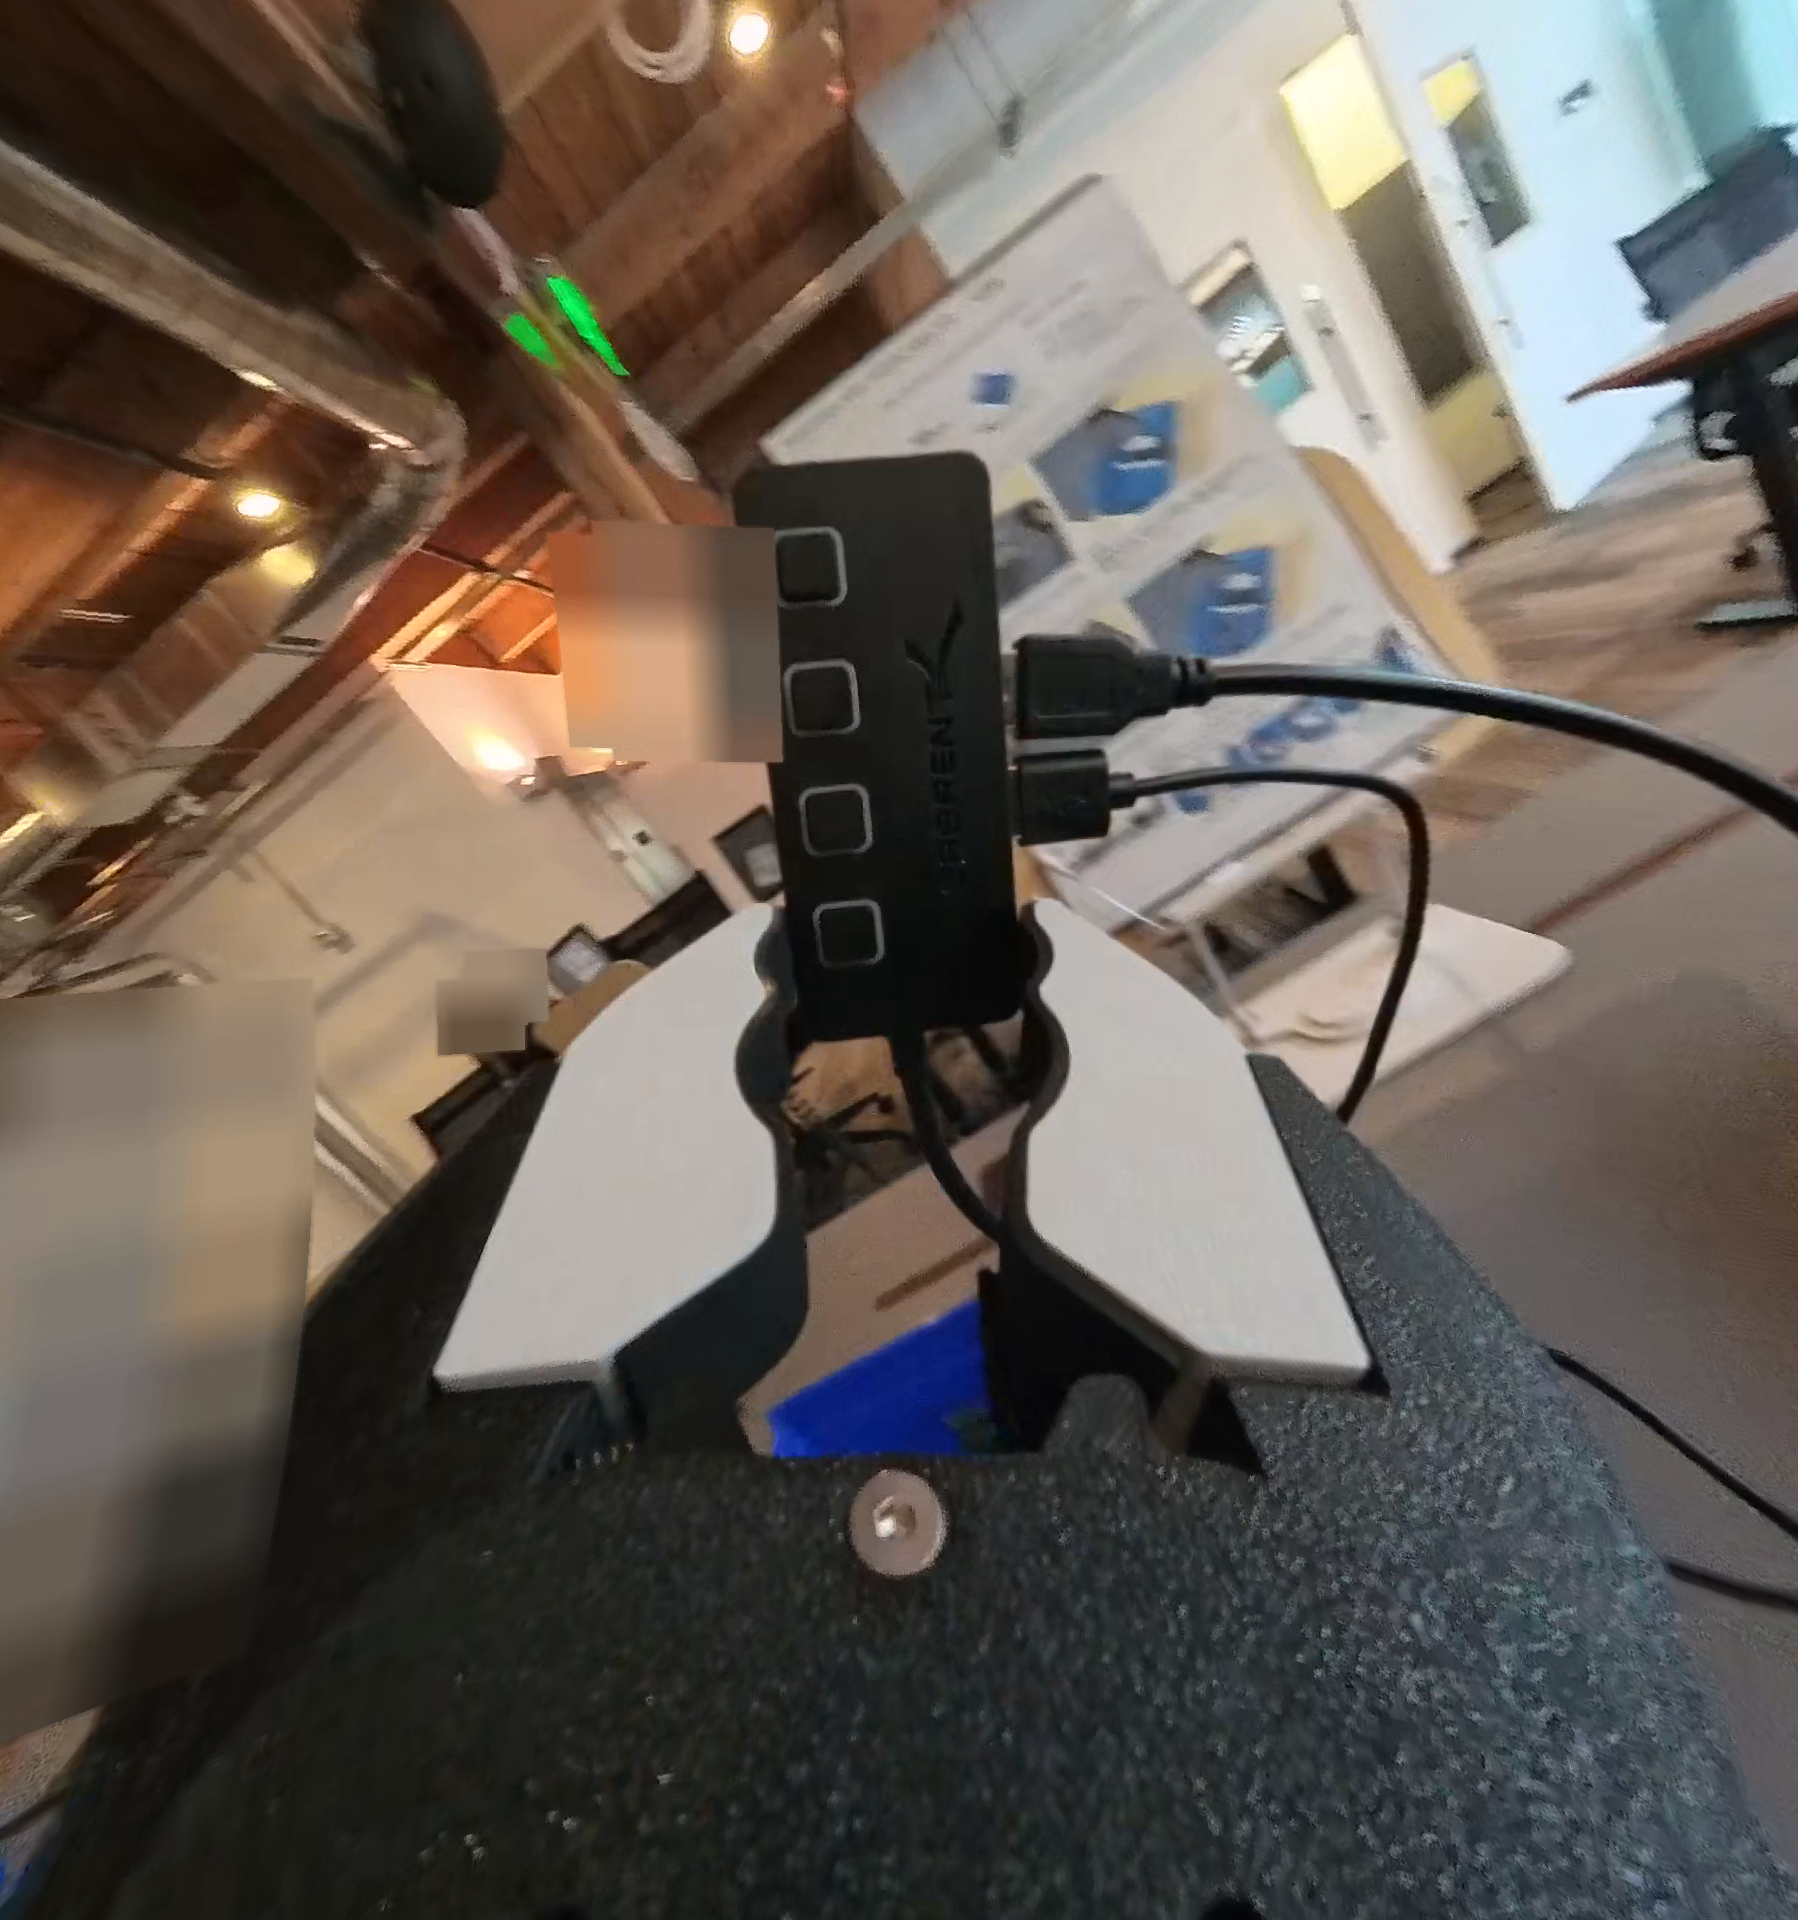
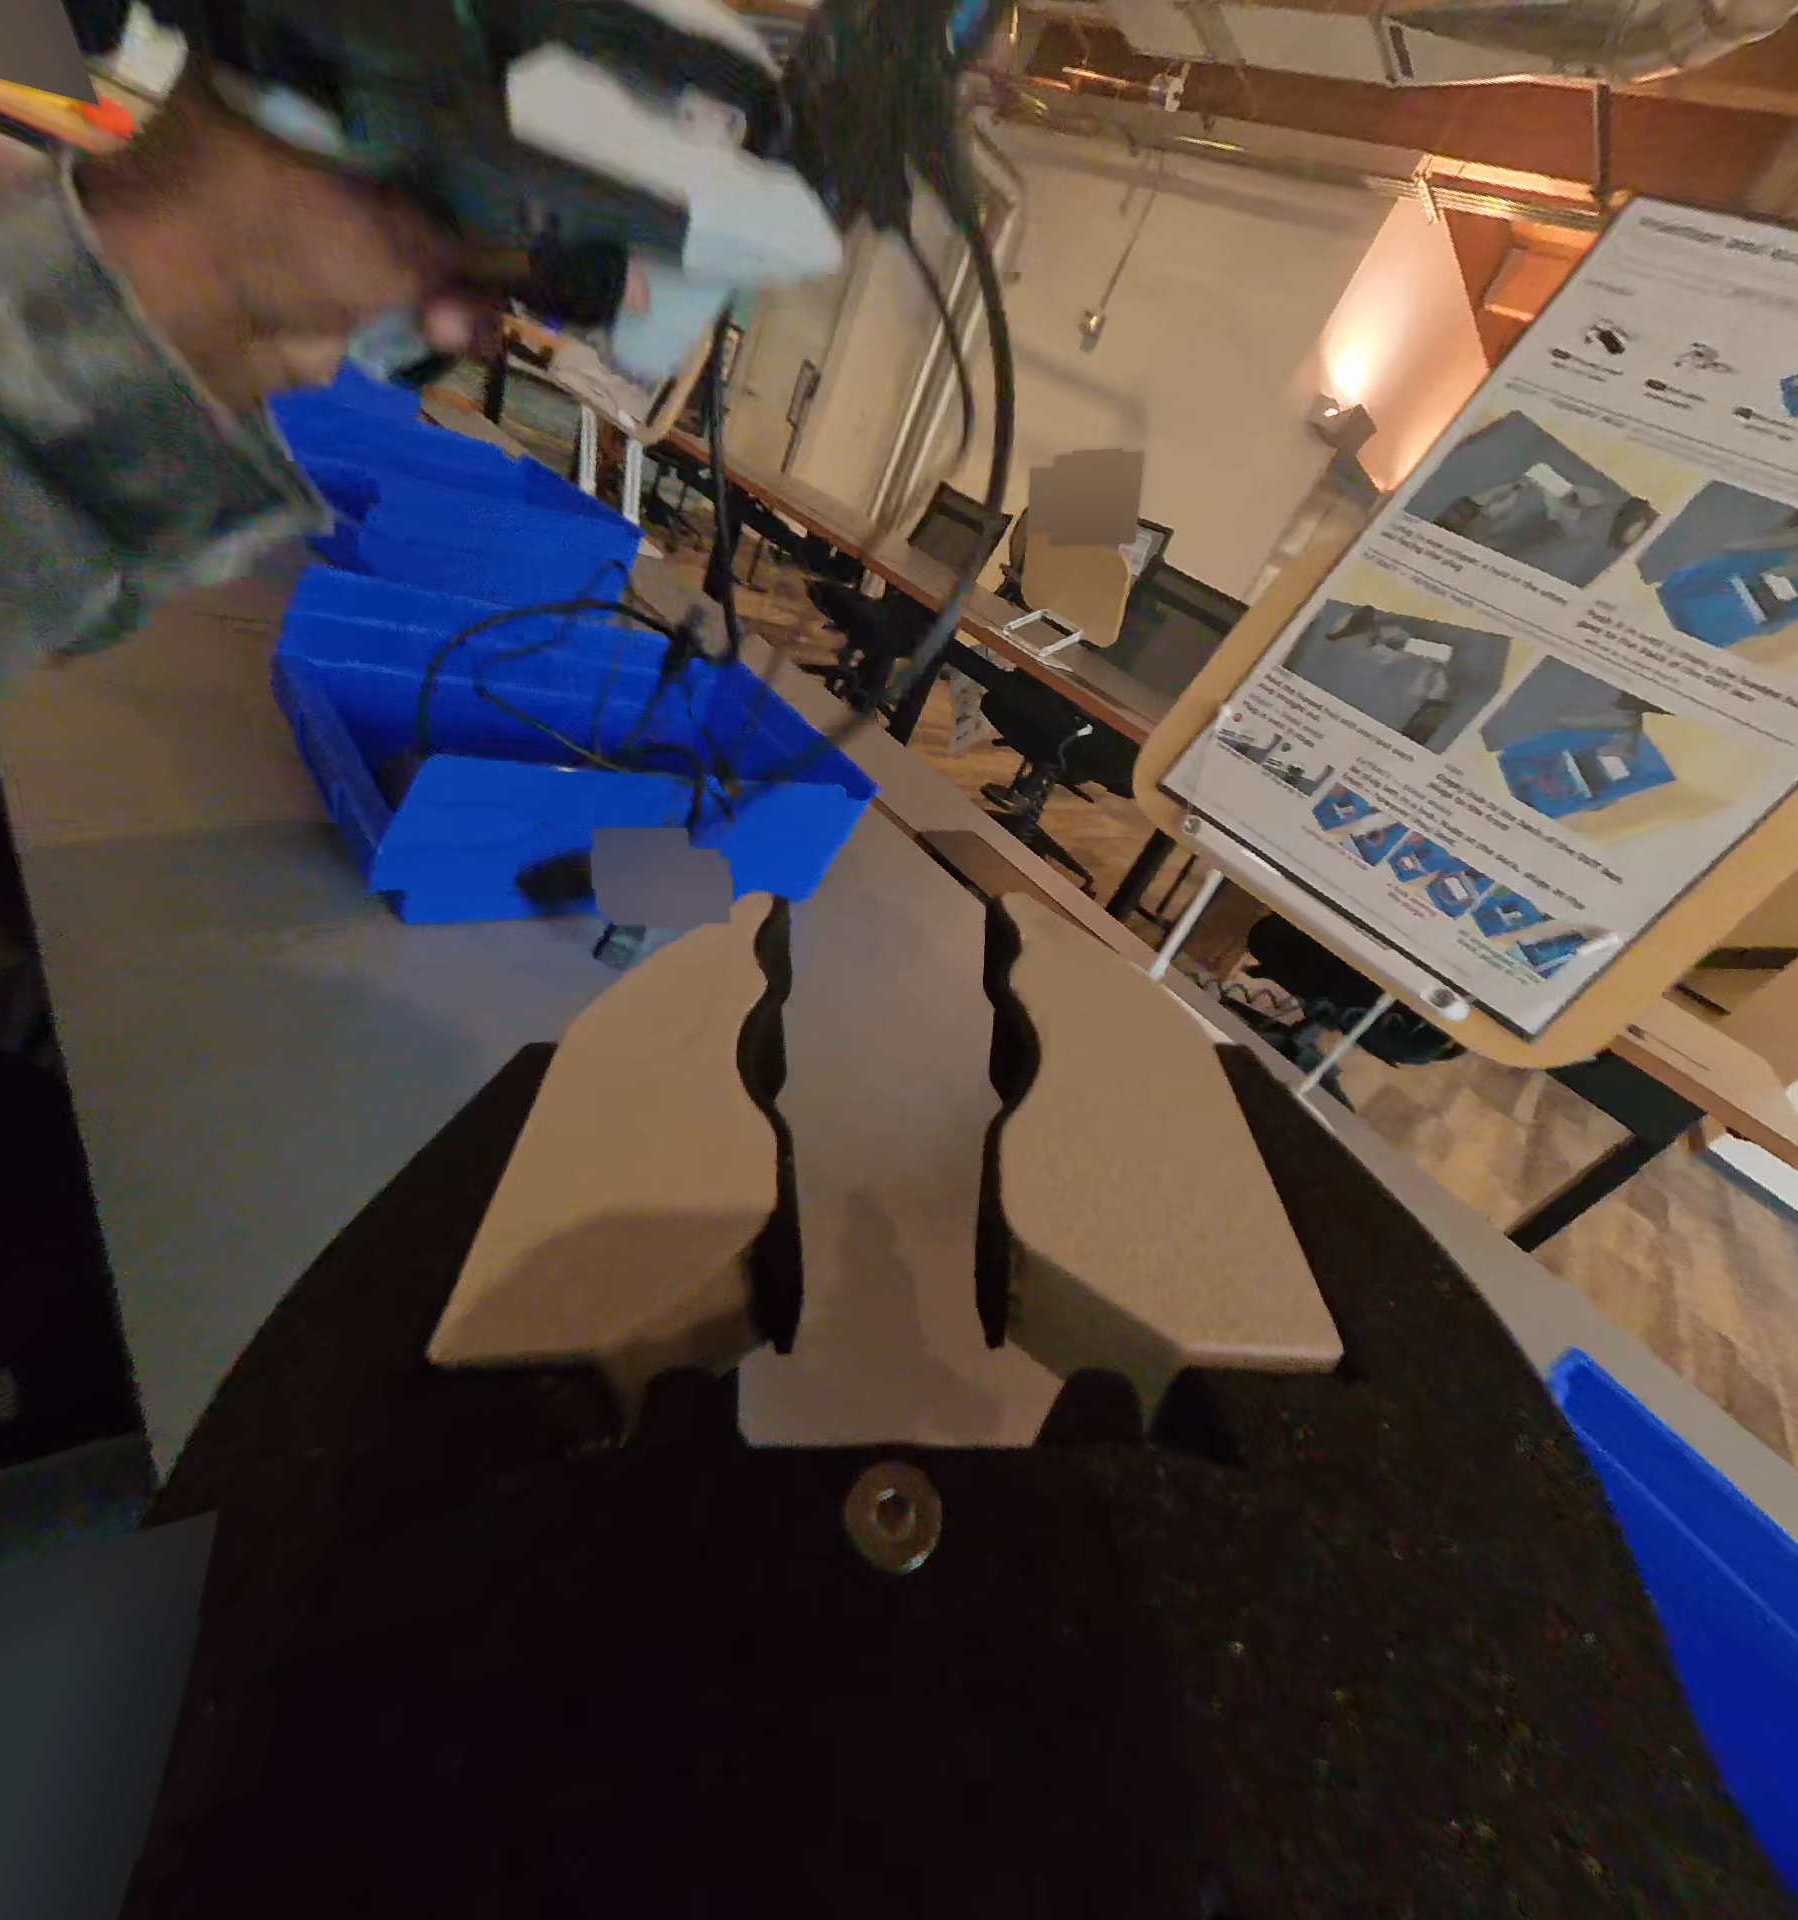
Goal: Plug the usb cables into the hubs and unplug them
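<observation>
My left gripper (image 1: 900, 935) is shut on the lower end of a black USB hub (image 1: 879, 727) and holds it upright in the air. The hub has several square buttons on its face. Two black USB cables are plugged into its right side, an upper plug (image 1: 1077, 686) and a lower plug (image 1: 1066, 795); their cords trail off to the right. The hub's own cord (image 1: 952, 1153) hangs down between the fingers. My right gripper (image 2: 884, 925) is open and empty, low over the grey table (image 2: 251, 1039). The left gripper with its dangling cables shows blurred at the top of the right wrist view (image 2: 687, 197).
Blue bins (image 2: 562, 748) with black cables inside stand on the table's left half, another blue bin (image 2: 1726, 1621) at the lower right. An instruction board on a stand (image 2: 1560, 644) is at the right. A person's sleeve (image 2: 64, 416) is at the upper left.
</observation>
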`<state>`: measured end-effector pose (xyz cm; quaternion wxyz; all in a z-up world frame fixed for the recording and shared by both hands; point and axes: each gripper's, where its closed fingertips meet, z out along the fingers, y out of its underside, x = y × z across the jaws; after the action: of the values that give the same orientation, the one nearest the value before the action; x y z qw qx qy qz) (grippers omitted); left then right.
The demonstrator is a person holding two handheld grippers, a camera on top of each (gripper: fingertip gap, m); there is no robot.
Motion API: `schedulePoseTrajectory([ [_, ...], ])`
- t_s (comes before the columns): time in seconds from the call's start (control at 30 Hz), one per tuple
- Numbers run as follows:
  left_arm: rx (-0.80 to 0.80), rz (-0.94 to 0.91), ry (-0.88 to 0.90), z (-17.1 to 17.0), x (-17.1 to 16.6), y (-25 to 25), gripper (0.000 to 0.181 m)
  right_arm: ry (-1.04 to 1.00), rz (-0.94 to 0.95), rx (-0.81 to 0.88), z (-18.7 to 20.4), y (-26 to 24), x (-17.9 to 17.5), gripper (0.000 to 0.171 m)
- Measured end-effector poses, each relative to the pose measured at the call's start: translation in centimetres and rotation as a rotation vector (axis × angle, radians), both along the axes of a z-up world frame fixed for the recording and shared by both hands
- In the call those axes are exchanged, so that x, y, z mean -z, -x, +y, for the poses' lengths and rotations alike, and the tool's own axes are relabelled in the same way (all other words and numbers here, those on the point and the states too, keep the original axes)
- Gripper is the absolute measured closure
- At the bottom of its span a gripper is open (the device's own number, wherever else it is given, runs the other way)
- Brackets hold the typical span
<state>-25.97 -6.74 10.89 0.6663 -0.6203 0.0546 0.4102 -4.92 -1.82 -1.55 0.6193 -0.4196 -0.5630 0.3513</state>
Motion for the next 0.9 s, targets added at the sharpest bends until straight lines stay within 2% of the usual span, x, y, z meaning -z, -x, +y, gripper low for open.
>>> schedulePoseTrajectory([
  [0.1,0.072,0.03,0.095,1.1,4.5,-3.9,0.14,0.063,0.002,-0.043,-0.9,1.3,-0.7,0.132],
  [0.2,0.128,0.101,0.172,2.2,8.3,-6.6,0.14,0.216,0.044,-0.102,-1.0,2.3,-1.7,0.131],
  [0.3,0.208,0.171,0.232,3.4,10.9,-8.4,0.14,0.266,-0.019,-0.104,-0.1,3.4,-0.5,0.126],
  [0.47,0.354,0.24,0.268,3.8,12.4,-10.9,0.14,0.284,-0.089,-0.122,0.3,5.2,1.5,0.129],
  [0.57,0.417,0.295,0.299,3.7,13.4,-11.8,0.14,0.296,-0.091,-0.167,0.1,5.6,1.6,0.147],
  [0.6,0.438,0.298,0.302,3.6,13.5,-12.1,0.14,0.31,-0.103,-0.202,-0.3,5.7,1.7,0.158],
  [0.73,0.463,0.25,0.289,3.7,13.8,-11.8,0.14,0.333,-0.101,-0.272,-1.3,5.6,1.8,0.163],
  [0.9,0.507,0.157,0.269,4.2,14.3,-11.7,0.14,0.327,-0.115,-0.246,-1.2,5.3,2.5,0.163],
])
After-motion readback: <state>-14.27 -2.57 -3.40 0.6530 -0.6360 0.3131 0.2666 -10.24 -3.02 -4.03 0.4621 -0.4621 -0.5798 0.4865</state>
